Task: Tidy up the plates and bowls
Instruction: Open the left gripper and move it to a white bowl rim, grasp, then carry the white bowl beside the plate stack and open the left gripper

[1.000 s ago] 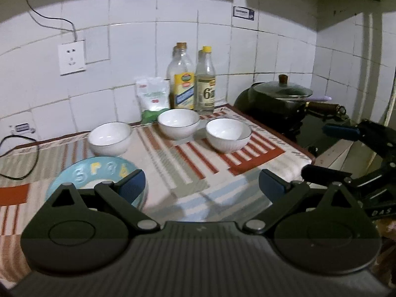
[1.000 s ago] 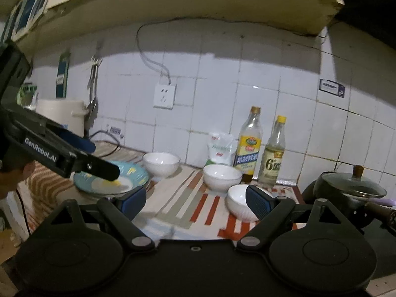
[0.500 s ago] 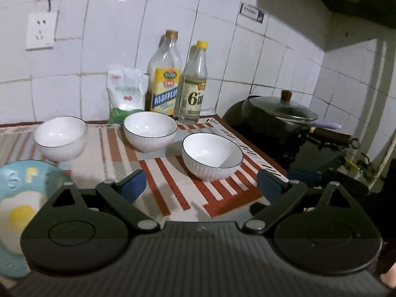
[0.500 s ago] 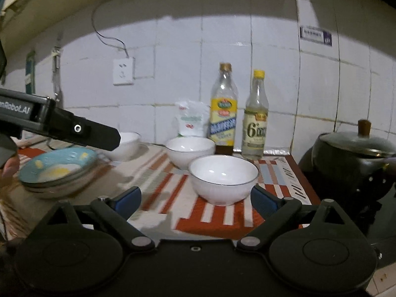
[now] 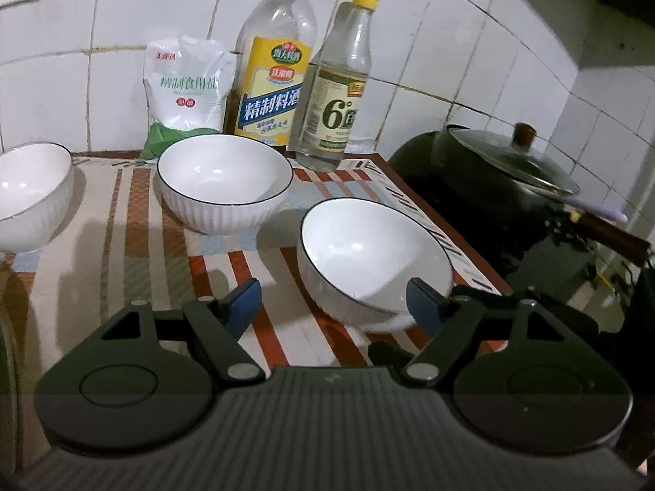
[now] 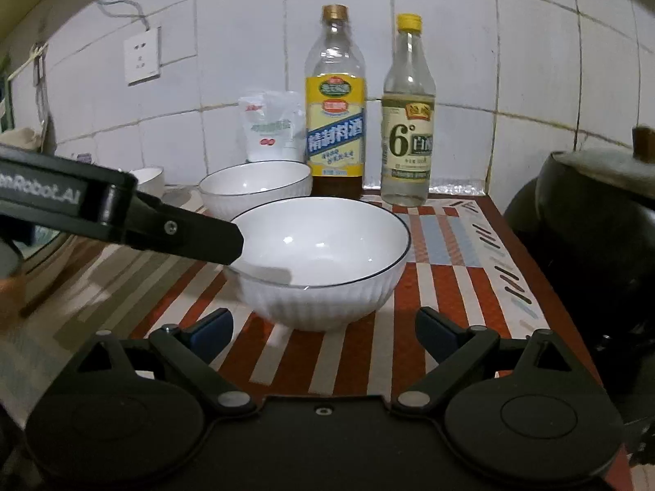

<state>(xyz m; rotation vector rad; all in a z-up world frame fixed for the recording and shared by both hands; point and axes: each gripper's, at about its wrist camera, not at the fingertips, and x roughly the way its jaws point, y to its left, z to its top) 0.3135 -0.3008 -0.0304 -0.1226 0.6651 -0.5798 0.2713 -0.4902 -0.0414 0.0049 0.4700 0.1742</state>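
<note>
my right gripper [image 6: 324, 329] sits low over the striped cloth [image 6: 430, 282], jaws spread wide, nothing between them. just ahead stands the nearest bowl [image 6: 323, 262], white with a dark rim, upright and empty. my left gripper [image 5: 332, 305] reaches it from the left side; its jaws have just been closing, still parted, one finger [image 5: 425, 307] inside the near rim, the other outside over the cloth, pads not pressing. beyond, a second bowl [image 5: 225, 186] sits apart from the first, a third bowl [image 5: 32, 194] further left. at the tiled wall: salt bag [image 5: 184, 90], yellow-label bottle [image 5: 272, 69], vinegar bottle [image 5: 339, 82]. right of the cloth, a dark lidded pot [image 5: 503, 200]
</note>
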